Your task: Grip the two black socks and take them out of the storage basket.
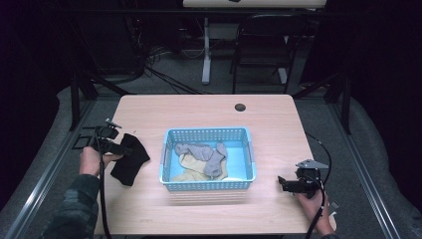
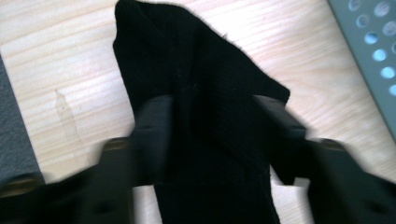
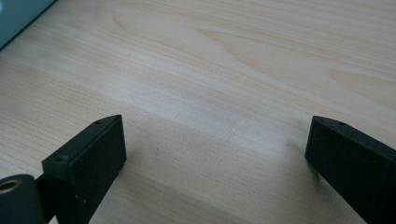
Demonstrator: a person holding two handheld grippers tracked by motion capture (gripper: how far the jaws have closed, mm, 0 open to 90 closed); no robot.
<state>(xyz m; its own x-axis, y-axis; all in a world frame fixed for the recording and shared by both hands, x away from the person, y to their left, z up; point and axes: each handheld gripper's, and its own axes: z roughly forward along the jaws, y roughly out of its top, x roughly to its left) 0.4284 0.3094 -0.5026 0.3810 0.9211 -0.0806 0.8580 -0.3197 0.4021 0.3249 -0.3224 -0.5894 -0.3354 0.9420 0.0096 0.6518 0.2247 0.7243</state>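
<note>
A basket [image 1: 251, 149] sits mid-bench [image 1: 199, 107] with socks [image 1: 204, 158] inside, a lone sock [image 1: 130, 159] lies to its left under the left gripper [image 1: 123, 148], and the right gripper [image 1: 281, 183] hovers at its right.

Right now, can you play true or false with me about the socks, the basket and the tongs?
1. The left tongs are pinching a black sock. True.
2. The black sock is inside the blue basket. False: it is on the table, left of the basket.
3. The right tongs are holding a grey sock. False: they are open, with bare table between them.
4. A grey sock lies in the basket. True.
5. The basket is upside down. False: it stands open side up.
</note>
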